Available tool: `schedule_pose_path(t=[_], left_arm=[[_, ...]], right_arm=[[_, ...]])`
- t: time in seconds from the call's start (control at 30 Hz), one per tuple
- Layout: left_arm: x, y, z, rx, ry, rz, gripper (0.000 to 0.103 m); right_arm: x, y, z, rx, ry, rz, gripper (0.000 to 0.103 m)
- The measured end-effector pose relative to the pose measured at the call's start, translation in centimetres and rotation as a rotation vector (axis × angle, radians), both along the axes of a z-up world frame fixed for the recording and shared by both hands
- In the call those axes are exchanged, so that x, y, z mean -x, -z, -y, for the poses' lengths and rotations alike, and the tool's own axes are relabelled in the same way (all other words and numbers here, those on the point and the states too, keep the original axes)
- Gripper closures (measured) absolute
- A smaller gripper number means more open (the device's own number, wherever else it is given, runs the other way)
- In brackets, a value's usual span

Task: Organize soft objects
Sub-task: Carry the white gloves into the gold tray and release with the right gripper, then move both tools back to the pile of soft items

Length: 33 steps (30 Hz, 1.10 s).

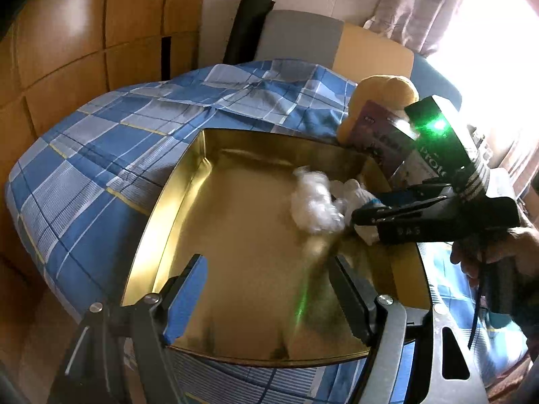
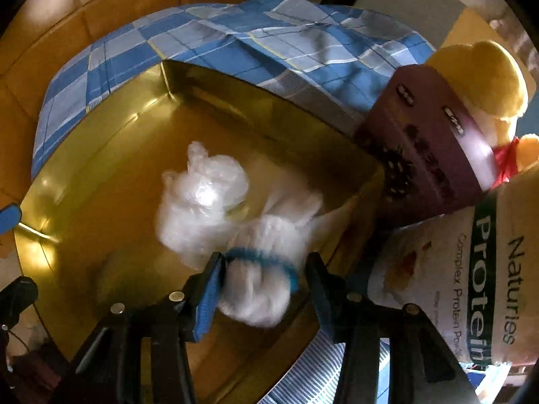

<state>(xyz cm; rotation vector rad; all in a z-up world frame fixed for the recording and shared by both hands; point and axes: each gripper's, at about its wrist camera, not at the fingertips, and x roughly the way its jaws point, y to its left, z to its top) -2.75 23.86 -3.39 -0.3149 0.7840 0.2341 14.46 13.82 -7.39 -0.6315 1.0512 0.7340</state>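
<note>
A gold metal tin (image 1: 175, 202) sat open on the blue checked bedspread (image 1: 101, 141), evidently set there as the collecting box for soft items. The right gripper (image 2: 259, 289) pointed steeply down into the tin's right-hand side, where a white soft bundle with a blue band (image 2: 256, 269) lay between its fingers. The left pad was against the bundle, the right finger seemed clear of it, and the blur left it unclear whether any grip remained; I judged this a release into the tin. A crumpled clear plastic bag (image 2: 202, 195) rested on the tin floor just beyond, touching the bundle.

The left gripper (image 1: 266, 293) hung over the near rim with jaws wide apart and nothing between them, probably waiting its turn.

A purple carton (image 2: 424, 155) and a protein powder pouch (image 2: 471, 286) leaned just outside the tin's right wall, with a yellow plush toy (image 2: 481, 77) behind them, not yet boxed.
</note>
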Motion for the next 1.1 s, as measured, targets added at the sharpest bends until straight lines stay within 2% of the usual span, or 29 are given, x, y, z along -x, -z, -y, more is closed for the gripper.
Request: schedule_pose_path(t=[0.07,0.17,0.27,0.5,0.7,1.1], left_arm=[[0.0,0.0,0.1,-0.001,-0.001,0.0,0.028],[0.0,-0.1,0.2,-0.008,0.002,0.002,0.028],[0.2,-0.2,0.6,-0.019,-0.001,0.003,0.022],[0.5,-1.1,1.5,-0.046,0.023,0.026,0.022],[0.5,-1.7,3.2,-0.081,0.069,0.038,0.022],[-0.3,-2.5,7.8,-0.12,0.196,0.034,0.022]], right_arm=[[0.0,-0.4,0.3,-0.014,0.016,0.008,0.045],[0.5,-1.7,1.0,-0.053,0.025,0.022,0.045],[1.1,-2.8,1.8,-0.086,0.034,0.047,0.045],[4.2,-5.3,4.8,-0.169,0.074,0.16,0.045],[6.3,-6.7,8.3,-0.236,0.115,0.204,0.045],[7.6,-8.5,19.4,-0.329,0.361,0.279,0.045]])
